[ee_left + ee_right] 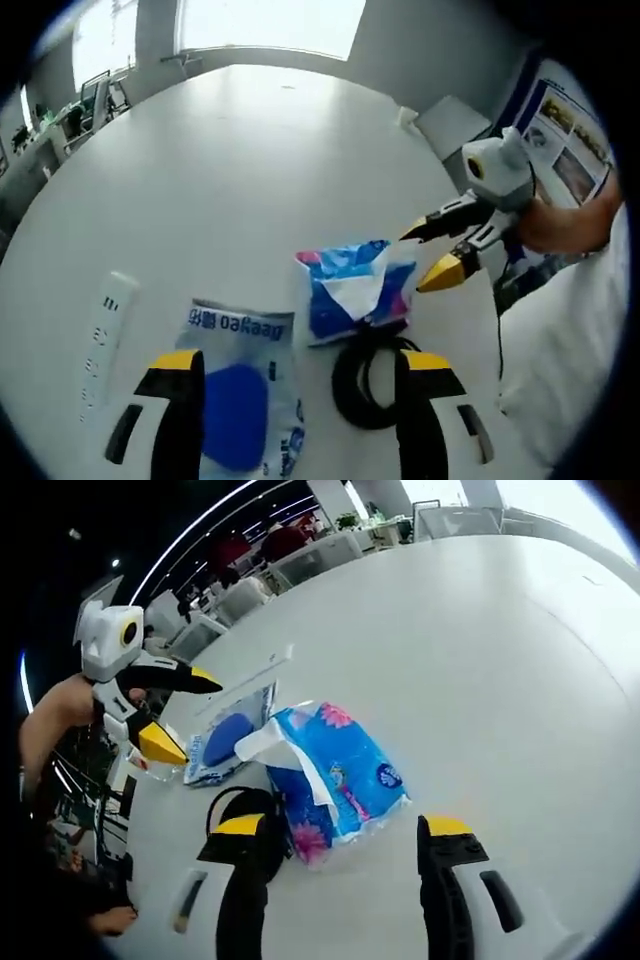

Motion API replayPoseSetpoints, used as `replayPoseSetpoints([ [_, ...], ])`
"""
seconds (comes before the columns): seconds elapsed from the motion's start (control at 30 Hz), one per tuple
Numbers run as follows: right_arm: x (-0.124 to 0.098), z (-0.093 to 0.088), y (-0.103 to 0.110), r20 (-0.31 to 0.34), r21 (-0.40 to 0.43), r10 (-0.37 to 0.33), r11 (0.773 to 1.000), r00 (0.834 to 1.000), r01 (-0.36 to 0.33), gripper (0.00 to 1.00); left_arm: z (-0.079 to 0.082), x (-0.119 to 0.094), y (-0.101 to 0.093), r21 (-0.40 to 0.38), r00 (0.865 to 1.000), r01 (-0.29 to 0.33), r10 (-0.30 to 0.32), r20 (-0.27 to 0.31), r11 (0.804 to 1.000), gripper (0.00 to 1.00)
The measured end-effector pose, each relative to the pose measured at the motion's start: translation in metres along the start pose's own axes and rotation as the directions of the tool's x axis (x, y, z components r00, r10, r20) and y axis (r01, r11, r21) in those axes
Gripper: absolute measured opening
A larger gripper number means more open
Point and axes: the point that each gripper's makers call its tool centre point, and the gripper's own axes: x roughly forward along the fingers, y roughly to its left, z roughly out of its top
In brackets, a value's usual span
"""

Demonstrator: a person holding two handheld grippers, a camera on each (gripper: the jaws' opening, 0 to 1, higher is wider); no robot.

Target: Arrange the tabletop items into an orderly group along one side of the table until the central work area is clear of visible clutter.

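A blue tissue pack (355, 288) with a white tissue poking from its top lies on the white table (240, 160), just ahead of the left gripper (300, 375) and slightly toward its right jaw. In the right gripper view the same tissue pack (335, 770) sits between and just beyond the jaws of the right gripper (345, 840), nearer the left jaw, with neither jaw touching it.

A coiled black cable (365, 380) rests against the near edge of the pack, right beside the inner face of the left gripper's right jaw; in the right gripper view the cable (240, 805) lies just ahead of the left jaw tip. A clear wipes pouch (240, 385) with a blue oval patch lies between the left gripper's jaws, close to the left one, and touches or nearly touches the tissue pack's side. Seen from the right gripper, the pouch (225, 735) lies beyond the tissue pack, toward the other gripper. A white power strip (108, 335) lies outside the left gripper's left jaw, apart from the pouch.

Both grippers are spread wide and hold nothing. Each hovers above the table at the group's edge. A person's hand (560, 220) grips the right tool from behind, and a white sleeve (570, 340) shows beside it.
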Motion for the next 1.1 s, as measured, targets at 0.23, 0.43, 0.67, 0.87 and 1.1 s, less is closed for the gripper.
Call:
replayPoseSetpoints([
  [0.23,0.003,-0.003,-0.005,-0.004,0.007,-0.010,1.000,1.000,0.010,0.53,0.002,0.005,0.003,0.033,1.000,0.017,-0.017,-0.008,0.999,0.72],
  [0.43,0.003,-0.006,-0.005,-0.008,0.019,-0.011,1.000,1.000,0.011,0.52,-0.001,0.011,0.012,0.033,0.999,0.021,-0.019,-0.040,0.999,0.71],
  [0.67,0.006,-0.008,-0.003,-0.014,0.014,-0.011,1.000,1.000,0.011,0.50,-0.003,0.022,0.015,0.037,0.998,0.042,-0.041,-0.050,0.998,0.70],
  [0.87,0.008,-0.007,-0.006,-0.013,0.025,-0.017,1.000,1.000,0.018,0.45,0.004,0.030,0.009,0.080,0.996,0.076,-0.073,-0.042,0.994,0.60],
  [1.1,0.006,-0.008,-0.009,-0.013,0.021,-0.022,1.000,1.000,0.023,0.37,0.015,0.041,0.007,0.100,0.994,0.100,-0.095,-0.056,0.990,0.61],
])
